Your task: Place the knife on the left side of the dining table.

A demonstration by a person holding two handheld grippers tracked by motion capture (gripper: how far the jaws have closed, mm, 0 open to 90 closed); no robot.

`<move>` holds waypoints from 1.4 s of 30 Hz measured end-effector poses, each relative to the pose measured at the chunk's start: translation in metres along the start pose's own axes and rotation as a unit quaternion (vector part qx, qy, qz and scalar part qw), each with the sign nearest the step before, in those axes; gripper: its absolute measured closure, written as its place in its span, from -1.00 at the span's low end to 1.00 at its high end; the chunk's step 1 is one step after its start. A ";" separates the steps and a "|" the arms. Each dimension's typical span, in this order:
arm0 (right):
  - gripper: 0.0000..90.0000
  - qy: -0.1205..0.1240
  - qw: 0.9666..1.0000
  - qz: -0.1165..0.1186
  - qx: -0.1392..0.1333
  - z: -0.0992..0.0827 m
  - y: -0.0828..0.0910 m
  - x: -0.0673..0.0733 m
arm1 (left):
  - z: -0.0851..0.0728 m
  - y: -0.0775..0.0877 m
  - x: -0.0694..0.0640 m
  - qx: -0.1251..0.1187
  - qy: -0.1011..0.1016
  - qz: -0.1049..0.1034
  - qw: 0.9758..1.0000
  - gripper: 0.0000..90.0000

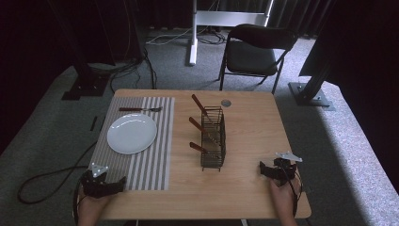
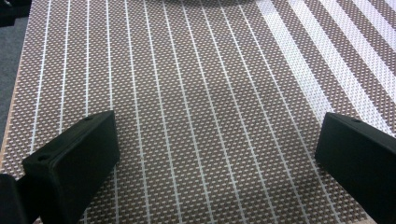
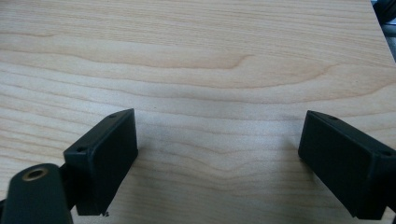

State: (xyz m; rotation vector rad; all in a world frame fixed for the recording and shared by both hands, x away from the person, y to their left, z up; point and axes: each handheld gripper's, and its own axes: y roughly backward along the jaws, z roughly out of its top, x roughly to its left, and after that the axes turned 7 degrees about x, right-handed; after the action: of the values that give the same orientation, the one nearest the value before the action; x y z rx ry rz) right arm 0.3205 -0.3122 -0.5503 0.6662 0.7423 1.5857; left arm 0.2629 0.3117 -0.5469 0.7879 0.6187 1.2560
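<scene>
A white plate (image 1: 131,133) lies on a striped placemat (image 1: 155,160) at the table's left side. A utensil with a wooden handle (image 1: 139,109) rests on the mat beyond the plate. Near the table's middle stands a black wire caddy (image 1: 213,138) with three wooden-handled utensils (image 1: 199,105) leaning out of it. My left gripper (image 1: 106,185) rests at the mat's near left corner, open, with only the woven mat (image 2: 210,116) between its jaws. My right gripper (image 1: 275,170) sits near the front right of the table, open over bare wood (image 3: 215,116).
A small round grey insert (image 1: 226,102) sits in the wooden tabletop (image 1: 254,127) at the back. A black folding chair (image 1: 256,52) stands behind the table. Cables trail over the grey floor (image 1: 51,179) at the left.
</scene>
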 end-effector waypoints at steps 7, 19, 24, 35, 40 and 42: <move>-0.75 0.000 1.000 0.000 0.000 0.000 0.000 0.000 | 0.000 0.001 0.001 0.001 0.000 -0.001 1.000 -0.99; -0.75 0.000 1.000 0.000 0.000 0.000 0.000 0.000 | -0.002 0.004 0.002 0.008 0.004 0.001 1.000 -0.94; -0.75 0.000 1.000 0.000 0.000 0.000 0.000 0.000 | -0.001 0.004 0.003 0.010 0.003 0.001 1.000 -0.97; -0.75 0.000 1.000 0.000 0.000 0.000 0.000 0.000 | -0.001 0.006 0.003 0.012 -0.021 -0.026 0.999 -0.97; -0.75 0.000 1.000 0.000 0.000 0.000 0.000 0.000 | 0.002 0.009 -0.001 0.010 -0.029 -0.047 0.998 -0.96; -0.75 -0.001 1.000 0.000 0.000 0.000 0.000 0.000 | 0.004 0.010 -0.006 0.009 -0.037 -0.053 0.998 -0.97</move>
State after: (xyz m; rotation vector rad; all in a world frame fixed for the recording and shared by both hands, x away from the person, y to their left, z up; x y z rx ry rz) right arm 0.3205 -0.3121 -0.5503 0.6671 0.7416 1.5847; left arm 0.2589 0.3066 -0.5366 0.8030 0.6043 1.1200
